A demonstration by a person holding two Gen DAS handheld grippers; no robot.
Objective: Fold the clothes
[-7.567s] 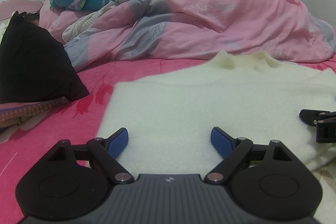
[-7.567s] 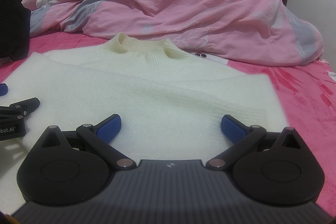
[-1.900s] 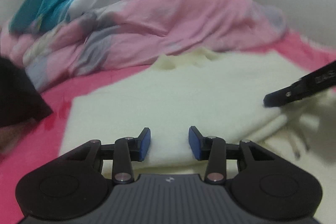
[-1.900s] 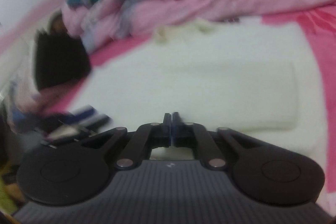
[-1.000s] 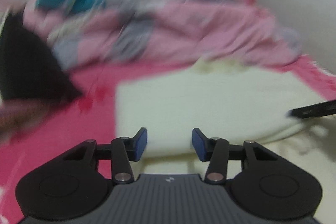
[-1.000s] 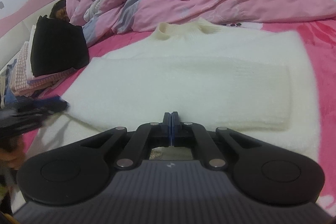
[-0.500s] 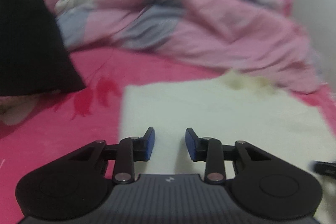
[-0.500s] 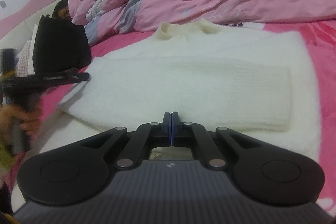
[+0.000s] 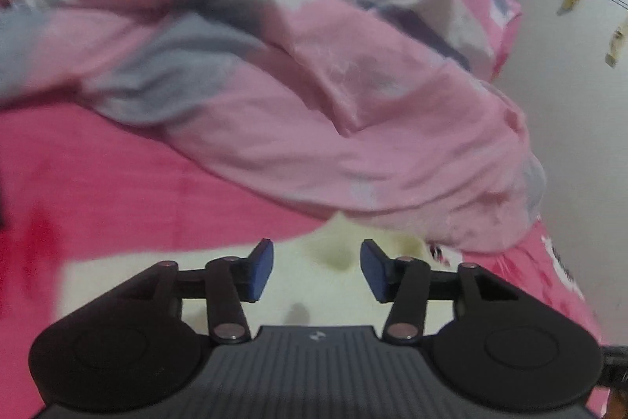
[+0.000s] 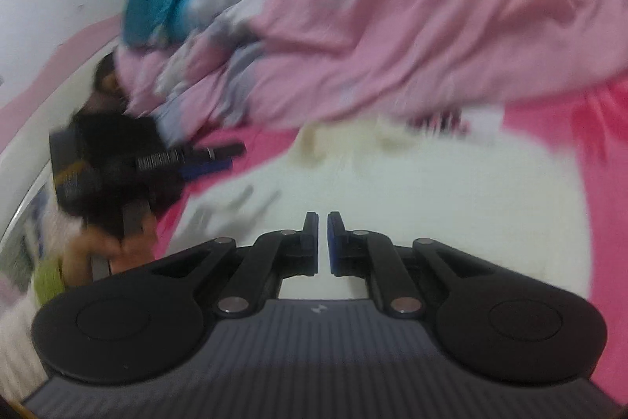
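The cream sweater [image 10: 431,191] lies flat on the pink bed sheet [image 9: 117,191], its collar [image 9: 341,246] pointing toward the heaped pink duvet [image 9: 333,97] at the far side. The left gripper [image 9: 316,268] hangs above the sweater near the collar; its jaws have just been opening, now stand about half apart, and nothing is between them. The right gripper [image 10: 322,242] is above the sweater's near part, its jaws nearly shut with only a thin slit between the blue pads [image 10: 333,246], gripping nothing. In the right wrist view the left gripper shows at the left edge, a hand [image 10: 102,246] on its handle, before a black garment [image 10: 114,144]. Both views are blurred.
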